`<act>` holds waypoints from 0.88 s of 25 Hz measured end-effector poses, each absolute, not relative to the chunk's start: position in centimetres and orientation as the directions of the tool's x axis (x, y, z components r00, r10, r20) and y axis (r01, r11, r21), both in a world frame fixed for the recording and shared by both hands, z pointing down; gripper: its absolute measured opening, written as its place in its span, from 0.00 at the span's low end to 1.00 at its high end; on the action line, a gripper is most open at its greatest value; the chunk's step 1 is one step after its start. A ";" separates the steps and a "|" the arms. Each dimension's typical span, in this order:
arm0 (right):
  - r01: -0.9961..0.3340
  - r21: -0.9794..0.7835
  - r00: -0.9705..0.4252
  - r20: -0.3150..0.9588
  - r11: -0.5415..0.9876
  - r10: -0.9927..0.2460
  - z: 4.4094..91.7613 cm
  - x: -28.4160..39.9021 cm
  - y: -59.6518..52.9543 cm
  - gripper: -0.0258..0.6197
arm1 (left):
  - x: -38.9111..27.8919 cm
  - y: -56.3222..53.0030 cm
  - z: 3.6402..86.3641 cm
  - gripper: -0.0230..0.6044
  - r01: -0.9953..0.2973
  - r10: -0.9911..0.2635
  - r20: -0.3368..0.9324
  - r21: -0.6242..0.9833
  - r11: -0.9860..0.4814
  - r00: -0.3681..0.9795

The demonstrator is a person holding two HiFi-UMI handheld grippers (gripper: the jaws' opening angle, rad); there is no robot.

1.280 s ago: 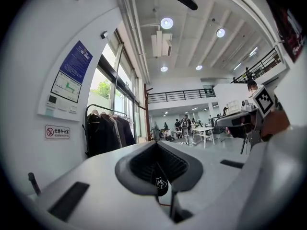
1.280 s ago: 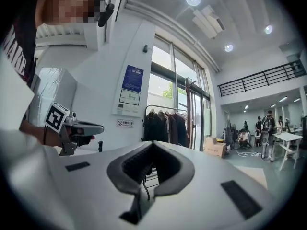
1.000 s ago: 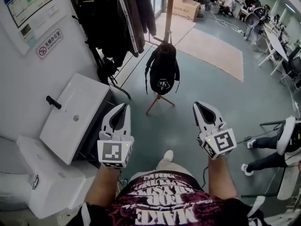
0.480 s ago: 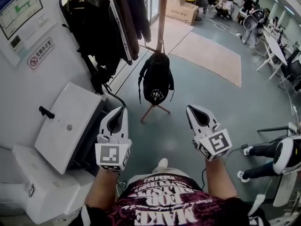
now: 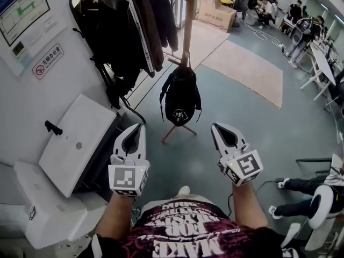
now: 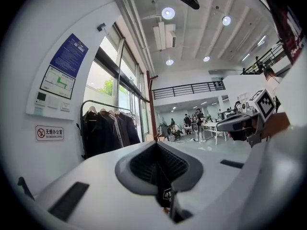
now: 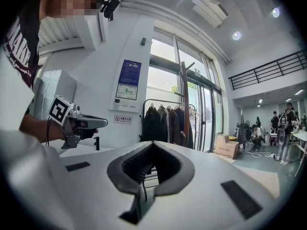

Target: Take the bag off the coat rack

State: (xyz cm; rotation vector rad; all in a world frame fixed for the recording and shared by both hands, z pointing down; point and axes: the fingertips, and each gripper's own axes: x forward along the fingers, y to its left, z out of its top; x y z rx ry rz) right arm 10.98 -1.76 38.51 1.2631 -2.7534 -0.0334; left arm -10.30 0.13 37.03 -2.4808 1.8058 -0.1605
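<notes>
A person in a dark T-shirt (image 5: 183,235), its pink print showing the word "MAKE" upside down to the head camera, stands facing a wooden coat rack (image 5: 188,20) in an open office hall, a gripper in each hand. The bag (image 5: 181,94), a black backpack with a small white logo low on its front, hangs from the rack's pole above the splayed feet, clear of the grey floor (image 5: 242,128) and well ahead of both tools. The left gripper (image 5: 140,129) has its jaws pressed together with nothing pinched; through the thin slit between them its own view catches the bag and its logo far beyond. The right gripper (image 5: 216,129) is likewise closed and empty, level with the left and pointed the same way.

To the left, dark jackets (image 5: 131,28) hang on a metal garment rail against the white wall. A red-bordered no-smoking sign (image 5: 47,61) on that wall carries Chinese characters, too small to read with certainty; above it is a blue-headed notice with a green floor plan (image 5: 22,5), its text not legible. A white cabinet (image 5: 80,138) with a black handle stands beneath. A cardboard box (image 5: 217,13) and a pale rug (image 5: 244,63) lie farther back.
</notes>
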 end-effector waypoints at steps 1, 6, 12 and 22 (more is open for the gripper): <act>-0.752 0.065 -0.650 0.093 0.656 -0.755 38.6 11.2 -2.2 0.05 | -10.1 -0.2 37.2 0.05 -0.944 -0.952 0.049 -0.118 -0.307 0.303; -0.754 0.053 -0.650 0.087 0.655 -0.755 38.9 13.1 -4.2 0.05 | -8.5 -1.9 37.7 0.05 -0.946 -0.952 0.069 -0.113 -0.305 0.299; -0.760 0.036 -0.645 0.077 0.649 -0.760 39.1 15.8 -6.0 0.05 | -6.6 -3.4 36.6 0.05 -0.949 -0.957 0.043 -0.122 -0.290 0.286; -0.757 -0.005 -0.651 0.094 0.653 -0.754 40.6 17.0 -5.7 0.05 | -5.0 -3.5 37.3 0.05 -0.945 -0.954 0.073 -0.138 -0.298 0.291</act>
